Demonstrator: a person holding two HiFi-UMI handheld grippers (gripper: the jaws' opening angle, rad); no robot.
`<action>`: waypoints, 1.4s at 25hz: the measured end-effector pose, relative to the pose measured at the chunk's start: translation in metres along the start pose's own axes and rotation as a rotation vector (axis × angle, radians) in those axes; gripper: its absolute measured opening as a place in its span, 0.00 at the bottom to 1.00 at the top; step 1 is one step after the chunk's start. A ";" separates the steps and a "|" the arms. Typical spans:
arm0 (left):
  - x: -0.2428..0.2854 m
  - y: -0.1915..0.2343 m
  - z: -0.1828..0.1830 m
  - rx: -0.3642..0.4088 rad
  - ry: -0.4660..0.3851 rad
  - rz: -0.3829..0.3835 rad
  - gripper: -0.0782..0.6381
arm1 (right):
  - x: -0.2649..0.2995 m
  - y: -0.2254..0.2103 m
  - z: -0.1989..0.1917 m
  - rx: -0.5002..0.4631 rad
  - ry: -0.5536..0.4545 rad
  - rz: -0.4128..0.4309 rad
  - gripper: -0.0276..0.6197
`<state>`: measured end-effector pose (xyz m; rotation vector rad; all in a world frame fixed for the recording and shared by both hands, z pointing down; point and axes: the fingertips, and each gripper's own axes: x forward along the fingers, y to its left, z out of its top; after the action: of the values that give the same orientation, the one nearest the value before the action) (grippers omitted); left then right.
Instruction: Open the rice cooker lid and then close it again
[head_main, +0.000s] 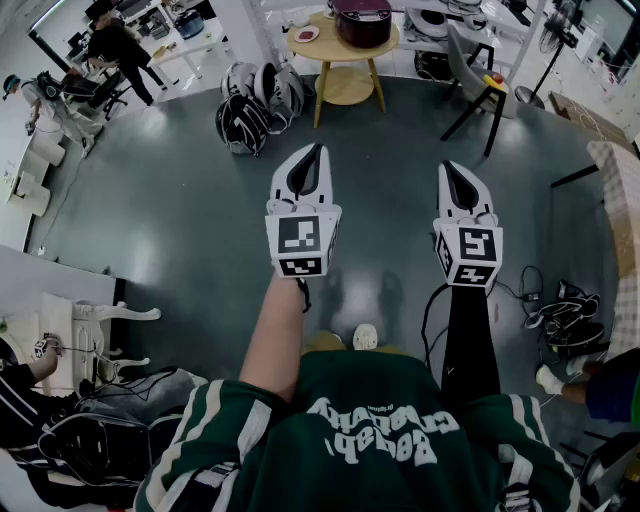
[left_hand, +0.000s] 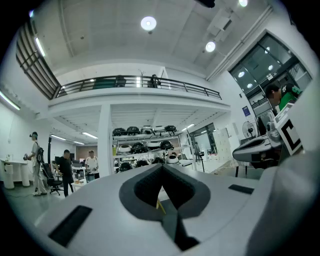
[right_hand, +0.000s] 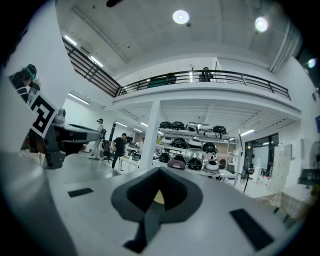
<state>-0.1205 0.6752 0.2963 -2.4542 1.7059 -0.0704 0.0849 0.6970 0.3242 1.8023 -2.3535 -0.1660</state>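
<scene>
Holding both tools closed and empty, the left tool (head_main: 316, 152) and right tool (head_main: 449, 170) point at the rice cooker (head_main: 362, 20) on the round tabletop (head_main: 335, 50), top centre, well apart, slightly nearer left.

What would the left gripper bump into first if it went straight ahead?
Open floor lies ahead of the shut left gripper. Going on, it would probably hit the round yellow table holding the rice cooker first, though distance is hard to judge.
</scene>
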 end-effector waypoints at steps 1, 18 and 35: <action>0.002 -0.003 0.000 0.002 0.002 -0.001 0.11 | 0.000 -0.003 0.000 0.003 0.000 -0.003 0.05; 0.014 -0.011 -0.007 -0.019 0.032 -0.025 0.30 | 0.017 -0.012 -0.004 0.071 -0.022 0.032 0.25; 0.174 0.064 -0.026 -0.064 -0.002 -0.048 0.39 | 0.190 -0.047 0.012 0.061 -0.072 0.037 0.32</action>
<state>-0.1221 0.4884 0.3043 -2.5407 1.6738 -0.0193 0.0784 0.5010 0.3164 1.8078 -2.4654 -0.1585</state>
